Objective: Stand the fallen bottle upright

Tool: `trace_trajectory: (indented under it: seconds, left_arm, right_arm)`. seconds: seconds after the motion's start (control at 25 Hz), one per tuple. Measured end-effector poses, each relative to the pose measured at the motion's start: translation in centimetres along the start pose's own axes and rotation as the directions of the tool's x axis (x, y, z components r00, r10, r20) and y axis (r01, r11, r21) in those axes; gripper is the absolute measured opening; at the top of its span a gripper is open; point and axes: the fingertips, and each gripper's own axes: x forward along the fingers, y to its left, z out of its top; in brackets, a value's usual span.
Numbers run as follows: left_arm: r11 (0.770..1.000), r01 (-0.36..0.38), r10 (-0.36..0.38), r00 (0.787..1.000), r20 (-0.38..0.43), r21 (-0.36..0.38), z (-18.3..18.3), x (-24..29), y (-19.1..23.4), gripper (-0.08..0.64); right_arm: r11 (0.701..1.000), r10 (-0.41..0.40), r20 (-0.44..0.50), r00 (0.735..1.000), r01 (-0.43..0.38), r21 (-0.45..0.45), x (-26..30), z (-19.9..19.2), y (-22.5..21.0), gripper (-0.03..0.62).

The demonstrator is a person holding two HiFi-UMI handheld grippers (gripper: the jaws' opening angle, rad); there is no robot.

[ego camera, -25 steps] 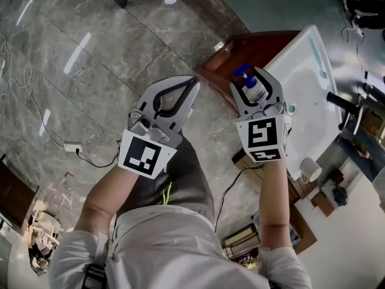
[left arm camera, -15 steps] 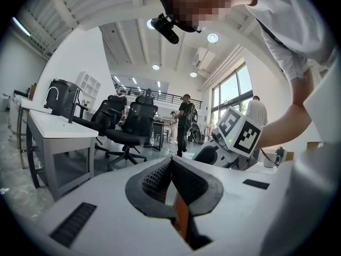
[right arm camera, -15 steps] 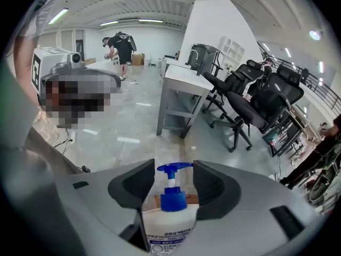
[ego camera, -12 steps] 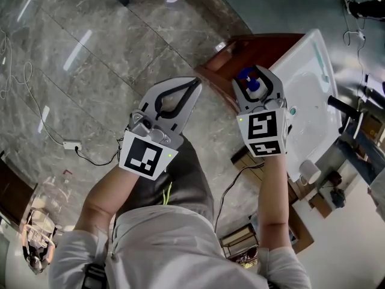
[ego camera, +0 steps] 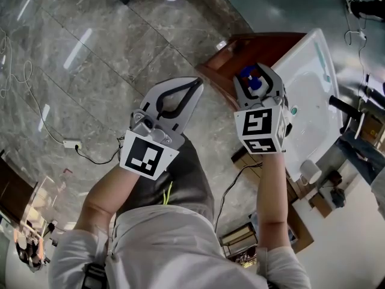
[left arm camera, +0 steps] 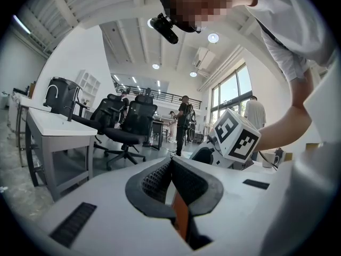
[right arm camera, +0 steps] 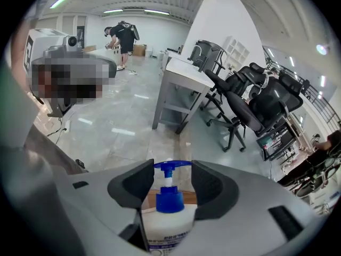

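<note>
A white bottle [right arm camera: 164,225] with a blue pump top [right arm camera: 170,196] sits between the jaws of my right gripper [right arm camera: 170,188], which is shut on its body. The pump points away from the camera. In the head view the blue pump [ego camera: 252,80] shows inside the right gripper [ego camera: 258,77], held in the air near the corner of the white table [ego camera: 313,59]. My left gripper [ego camera: 191,90] is shut with nothing in it and hangs over the floor to the left. In the left gripper view its ribbed pads [left arm camera: 160,176] meet.
A brown wooden piece [ego camera: 240,46] lies below the white table's near edge. A black faucet-like bar [ego camera: 343,106] stands at the right. A power strip and cables [ego camera: 73,148] lie on the marble floor. Desks and office chairs [right arm camera: 250,108] stand further off.
The right gripper with the bottle has shifted slightly up and tilted, its marker cube turning toward the camera. The left gripper has barely moved.
</note>
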Motion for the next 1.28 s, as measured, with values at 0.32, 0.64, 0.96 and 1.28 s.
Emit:
trace_trajectory:
  seconds: [0.32,0.64,0.96,1.28]
  left_arm:
    - [1.0,0.007,-0.007,1.0,-0.003,0.007,0.1,-0.1,-0.4,0.018]
    - [0.999,0.028,-0.028,1.0,-0.001,0.024,0.6,0.2,-2.0,0.018]
    - [0.996,0.06,-0.06,0.998,-0.007,0.062,1.9,1.1,-4.3,0.018]
    - [0.995,0.077,-0.076,0.997,-0.008,0.06,2.1,1.8,-6.5,0.018]
  right_arm:
    - [0.999,-0.036,0.066,0.997,0.033,0.036,-1.2,0.4,-0.1,0.224]
    - [0.989,-0.119,0.185,0.976,0.099,0.111,-4.2,1.2,-1.8,0.224]
    - [0.974,-0.193,0.276,0.942,0.151,0.166,-8.0,0.8,-3.3,0.224]
    - [0.953,-0.261,0.389,0.884,0.172,0.248,-11.3,0.2,-4.6,0.224]
